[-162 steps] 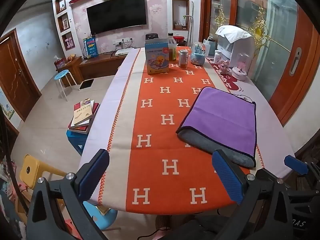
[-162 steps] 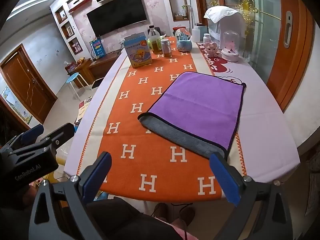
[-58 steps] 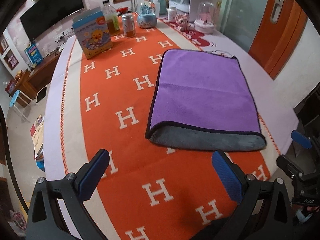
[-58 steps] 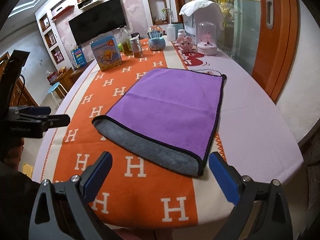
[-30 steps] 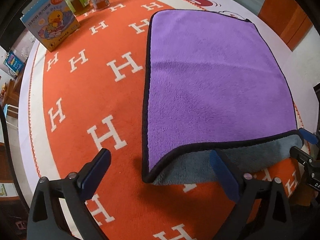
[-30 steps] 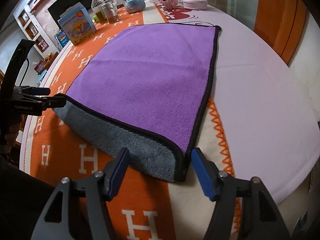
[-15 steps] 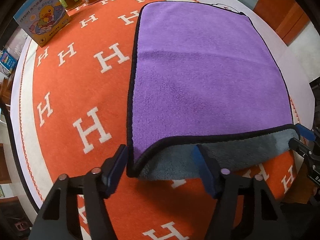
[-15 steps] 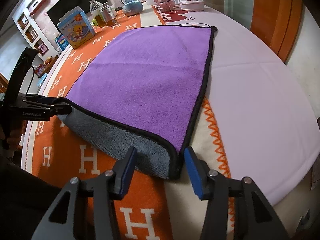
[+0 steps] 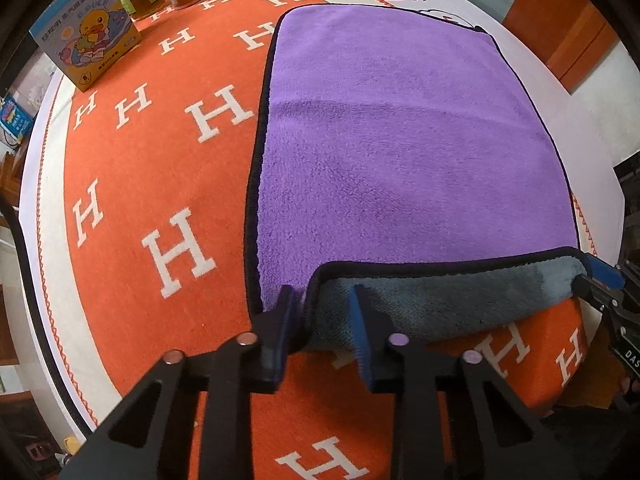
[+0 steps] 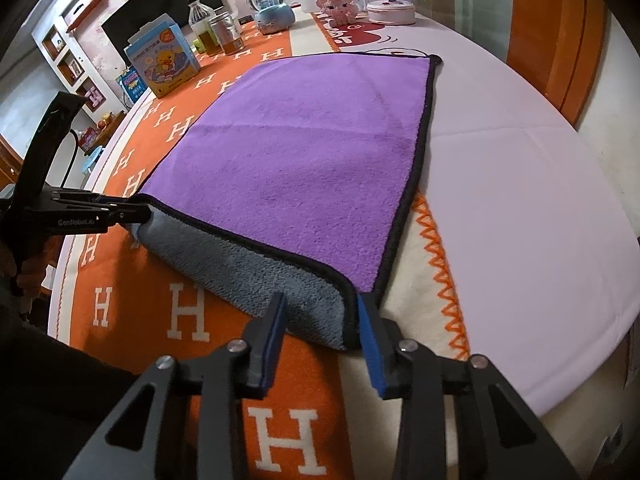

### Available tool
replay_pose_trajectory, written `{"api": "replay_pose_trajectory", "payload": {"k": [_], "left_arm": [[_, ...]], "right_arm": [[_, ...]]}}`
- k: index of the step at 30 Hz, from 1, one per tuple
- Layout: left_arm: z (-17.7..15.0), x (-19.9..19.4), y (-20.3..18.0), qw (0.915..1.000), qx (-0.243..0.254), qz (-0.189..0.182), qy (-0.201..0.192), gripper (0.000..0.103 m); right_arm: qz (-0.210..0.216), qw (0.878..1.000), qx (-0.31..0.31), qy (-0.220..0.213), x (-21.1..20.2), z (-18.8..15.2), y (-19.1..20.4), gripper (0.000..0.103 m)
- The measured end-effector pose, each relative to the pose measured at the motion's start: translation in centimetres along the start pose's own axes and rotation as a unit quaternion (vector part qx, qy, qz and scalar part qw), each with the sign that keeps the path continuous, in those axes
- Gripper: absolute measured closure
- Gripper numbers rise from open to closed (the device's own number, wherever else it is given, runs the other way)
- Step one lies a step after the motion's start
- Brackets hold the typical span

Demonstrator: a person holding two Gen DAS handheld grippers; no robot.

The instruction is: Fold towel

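Purple plush towel with a grey underside and black piping (image 9: 404, 148) is lying folded in half on the orange runner printed with white H letters (image 9: 132, 184), its right portion extending onto the pale lilac tablecloth (image 10: 520, 184). The fold is at the near edge, where the grey underside is showing as a rounded band.

The left black two-finger gripper with blue pads (image 9: 325, 314) is positioned at the near left corner of the towel. Its jaws are partly closed and standing apart on either side of that corner; the grey layer and piping are sitting between the pads, but a gap is showing, so no clamping is confirmed. In the right wrist view the same gripper (image 10: 138, 213) is appearing side-on with its tips at the corner.

The right black two-finger gripper with blue pads (image 10: 322, 314) is straddling the near right corner of the towel in the same manner, jaws apart with the folded grey edge between them.

At the far end of the runner, a blue carton printed with a yellow duck (image 10: 162, 62), a clear bottle of yellow liquid (image 10: 204, 30) and a glass jar with a metal lid (image 10: 228, 34) are standing well apart from the towel.
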State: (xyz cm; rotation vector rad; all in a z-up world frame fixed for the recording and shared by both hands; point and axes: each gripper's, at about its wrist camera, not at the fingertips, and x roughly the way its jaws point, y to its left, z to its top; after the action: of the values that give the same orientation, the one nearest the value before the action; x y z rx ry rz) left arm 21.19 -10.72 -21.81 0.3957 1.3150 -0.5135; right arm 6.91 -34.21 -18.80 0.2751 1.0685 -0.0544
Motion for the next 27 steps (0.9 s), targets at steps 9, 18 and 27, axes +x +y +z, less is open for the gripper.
{"api": "replay_pose_trajectory", "payload": {"k": [9, 18, 27], "left_arm": [[-0.1, -0.1, 0.2, 1.0, -0.007, 0.006, 0.002, 0.093], [0.3, -0.4, 0.7, 0.9999, -0.012, 0.005, 0.006, 0.096], [1.2, -1.7, 1.4, 0.9999, -0.011, 0.0, 0.008, 0.096]], "right_arm": [[-0.001, 1.0, 0.007, -0.004, -0.2, 0.0, -0.7, 0.098], [-0.003, 1.0, -0.005, -0.005, -0.3, 0.2, -0.7, 0.099], [-0.003, 1.0, -0.017, -0.019, -1.2, 1.1, -0.8, 0.099]]}}
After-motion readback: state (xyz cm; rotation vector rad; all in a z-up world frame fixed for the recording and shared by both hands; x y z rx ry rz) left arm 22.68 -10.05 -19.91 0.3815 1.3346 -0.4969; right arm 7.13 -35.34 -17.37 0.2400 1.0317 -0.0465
